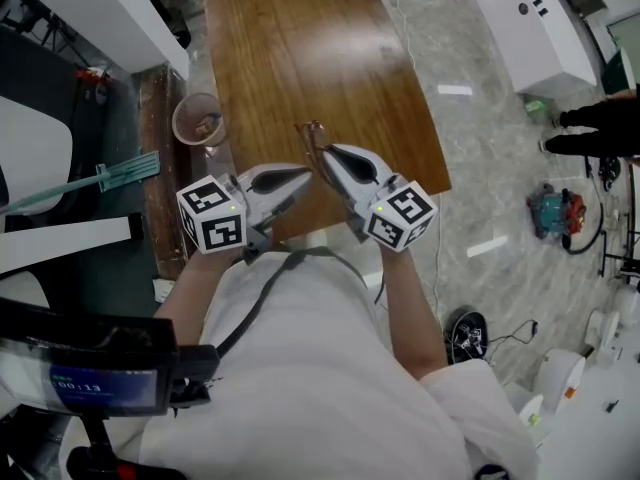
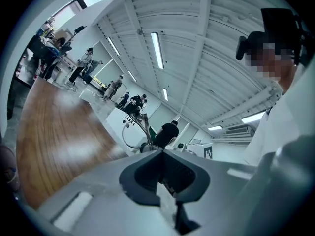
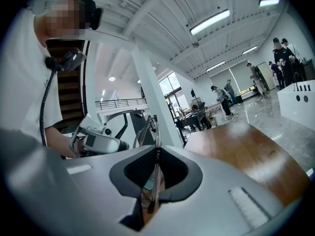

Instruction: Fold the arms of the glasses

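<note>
Seen from the head view, both grippers hover over the near edge of the wooden tabletop (image 1: pixel 300 48), toward its right corner, tips almost meeting. The glasses (image 1: pixel 314 136) are only a thin wire shape here, poking out past the right gripper (image 1: pixel 328 153), with the left gripper (image 1: pixel 300 176) just beside them.

The right gripper view shows the grip that the head view cannot. The jaws are clamped on the glasses (image 3: pixel 150 132), and one slim arm runs back between the pads while the frame stands upright above the tips. The left gripper (image 3: pixel 98 142) shows there from the side, nose close to the frame.

In the left gripper view the jaws are pressed together. The glasses (image 2: pixel 142 124) rise right at their tips, but whether the wire is pinched cannot be told. Only the head view shows a pink bucket (image 1: pixel 198 118) off the tabletop's left edge.
</note>
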A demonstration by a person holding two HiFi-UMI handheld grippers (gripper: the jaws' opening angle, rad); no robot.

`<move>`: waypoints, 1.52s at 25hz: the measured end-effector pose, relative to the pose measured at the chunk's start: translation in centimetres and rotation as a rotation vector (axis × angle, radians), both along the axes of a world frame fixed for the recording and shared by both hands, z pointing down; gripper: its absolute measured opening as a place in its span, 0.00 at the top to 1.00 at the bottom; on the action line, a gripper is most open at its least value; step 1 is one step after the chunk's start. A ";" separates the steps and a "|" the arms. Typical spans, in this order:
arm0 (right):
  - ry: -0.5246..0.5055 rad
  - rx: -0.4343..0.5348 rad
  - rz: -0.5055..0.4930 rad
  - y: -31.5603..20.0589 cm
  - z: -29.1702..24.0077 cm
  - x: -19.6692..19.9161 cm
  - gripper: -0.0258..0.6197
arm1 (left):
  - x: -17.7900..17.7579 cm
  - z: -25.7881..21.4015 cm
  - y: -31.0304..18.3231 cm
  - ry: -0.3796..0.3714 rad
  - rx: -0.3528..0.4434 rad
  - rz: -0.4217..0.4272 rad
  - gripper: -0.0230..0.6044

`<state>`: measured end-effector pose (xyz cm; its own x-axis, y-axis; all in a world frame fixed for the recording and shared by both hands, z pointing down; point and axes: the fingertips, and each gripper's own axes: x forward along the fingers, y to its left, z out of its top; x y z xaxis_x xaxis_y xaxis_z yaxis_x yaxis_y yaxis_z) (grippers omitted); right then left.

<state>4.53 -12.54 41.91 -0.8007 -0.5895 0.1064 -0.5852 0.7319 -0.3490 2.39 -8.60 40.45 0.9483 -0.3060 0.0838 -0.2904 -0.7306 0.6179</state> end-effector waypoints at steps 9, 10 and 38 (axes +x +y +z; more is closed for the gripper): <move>-0.028 -0.022 -0.033 0.8 -0.1 -1.2 0.92 | 0.8 -0.1 -0.3 0.049 -0.024 0.005 0.96; -0.049 -0.035 -0.039 0.9 -0.2 -1.4 0.92 | 0.8 -0.4 -0.2 0.066 -0.032 0.008 0.96; 0.989 0.236 -0.337 -3.4 21.0 -4.3 0.91 | -12.0 13.9 -2.9 -0.297 -0.190 -0.267 0.96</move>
<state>0.19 -15.97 62.93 -0.5465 -0.4445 0.7098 -0.2858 0.8956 0.3409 -9.65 -11.52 54.32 0.7640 -0.4901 0.4196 -0.6393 -0.4870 0.5951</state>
